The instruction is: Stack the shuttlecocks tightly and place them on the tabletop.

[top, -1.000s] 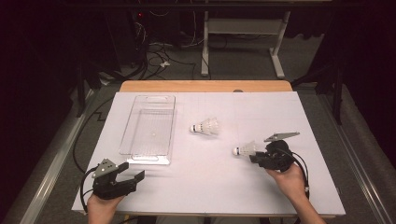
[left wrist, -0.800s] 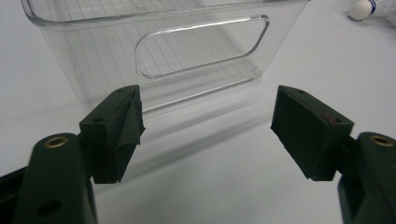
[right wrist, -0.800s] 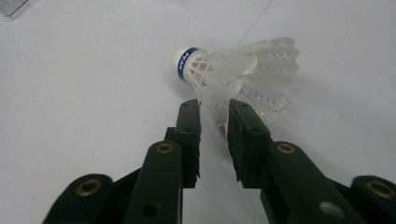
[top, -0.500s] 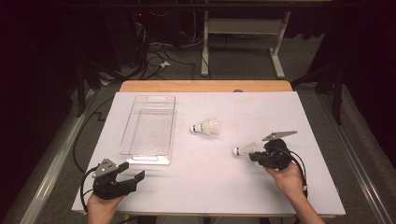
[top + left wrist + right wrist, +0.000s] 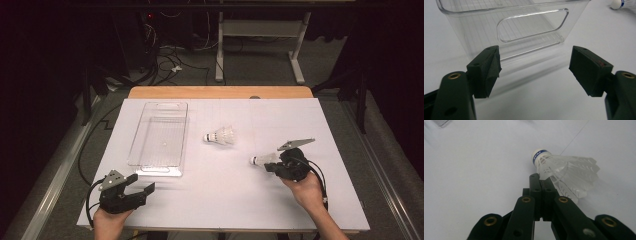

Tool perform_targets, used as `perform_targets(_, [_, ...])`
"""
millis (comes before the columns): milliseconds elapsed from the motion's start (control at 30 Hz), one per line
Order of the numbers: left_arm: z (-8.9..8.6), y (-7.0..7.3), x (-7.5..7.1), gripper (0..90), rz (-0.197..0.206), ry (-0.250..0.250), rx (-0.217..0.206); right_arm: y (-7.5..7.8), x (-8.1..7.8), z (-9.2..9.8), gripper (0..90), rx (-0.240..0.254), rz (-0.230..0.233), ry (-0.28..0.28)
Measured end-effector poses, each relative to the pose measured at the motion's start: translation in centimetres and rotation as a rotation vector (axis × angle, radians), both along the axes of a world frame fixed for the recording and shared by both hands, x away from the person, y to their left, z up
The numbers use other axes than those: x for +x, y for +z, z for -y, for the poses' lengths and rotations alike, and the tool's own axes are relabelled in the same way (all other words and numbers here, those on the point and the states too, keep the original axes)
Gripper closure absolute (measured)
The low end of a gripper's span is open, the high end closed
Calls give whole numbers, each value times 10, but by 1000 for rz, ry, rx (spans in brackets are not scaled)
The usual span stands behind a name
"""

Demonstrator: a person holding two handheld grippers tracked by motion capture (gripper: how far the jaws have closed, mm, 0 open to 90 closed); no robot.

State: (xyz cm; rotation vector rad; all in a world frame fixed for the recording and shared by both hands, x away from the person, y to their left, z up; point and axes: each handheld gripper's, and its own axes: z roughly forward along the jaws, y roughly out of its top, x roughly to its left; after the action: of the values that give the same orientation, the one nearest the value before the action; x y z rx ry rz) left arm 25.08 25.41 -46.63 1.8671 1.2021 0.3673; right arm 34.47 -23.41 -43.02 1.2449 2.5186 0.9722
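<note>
The shuttlecock (image 5: pixel 264 159) on the table's right half is clamped by its skirt in the closed right gripper (image 5: pixel 272 165), cork pointing left toward the clear bin (image 5: pixel 159 141), near which the left gripper (image 5: pixel 142 191) is held wide open and empty

A: The white sheet-covered table (image 5: pixel 220 200) is evenly bright from overhead; the floor beyond twelve o'clock sinks into darkness.

B: Close up, the clear ribbed plastic tray (image 5: pixel 506 27) catches soft glare, with nearby black parts blurred.

White-topped bench (image 5: pixel 220 200)
Clear tray (image 5: pixel 160 137) lies far left; one shuttlecock (image 5: pixel 221 135) at centre, another (image 5: pixel 264 159) near right.
</note>
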Motion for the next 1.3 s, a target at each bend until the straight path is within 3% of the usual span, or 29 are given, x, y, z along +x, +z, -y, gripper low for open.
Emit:
perform_targets(433, [1,0,0,266,3,-2,5,11,-3,2,900,24,17,16])
perform_targets(1300, [1,0,-1,268,7,-1,12,24,14,-1,900,45,31,8])
